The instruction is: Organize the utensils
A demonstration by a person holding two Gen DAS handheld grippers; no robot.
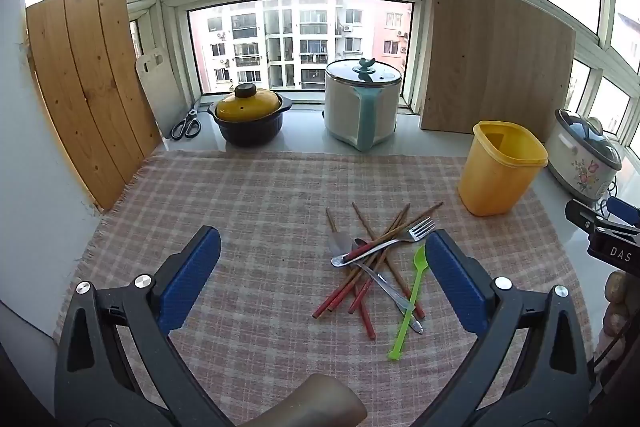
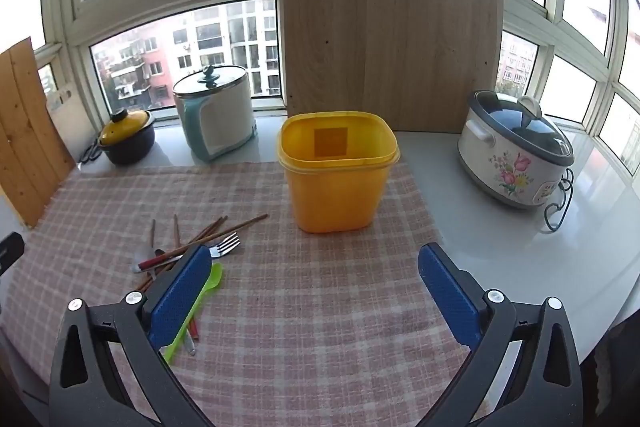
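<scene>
Presently, entries as follows.

Landmark: tall yellow plastic tub, open-topped, standing on the pink-and-white checked cloth.

Risk, tangle: brown wooden chopsticks with red ends, steel fork, steel spoon and lime-green plastic spoon lie crossed in one heap just left of the tub; lifting one piece would likely drag or flick its neighbours off the pile.

Risk, tub: it looks light and carries nothing to weigh it down; a long piece dropped against its rim could tip it.

Risk, cloth: loose weave may bunch under a fingertip scraping for a flat handle.

Left gripper: blue-padded jaws spread fully wide, nothing between them, hovering over the cloth left of the heap.

Right gripper: jaws likewise at full spread, holding nothing, aimed at the tub; its left finger overlaps the heap in its own view, contact not discernible.

Tub contents: none visible.

Yellow-lidded dark casserole: left of the tub by the window, lidded, contents hidden.

White-and-teal pot: beside the casserole, glass lid on, contents not discernible.

Floral cooker: right of the tub, lidded.
</scene>
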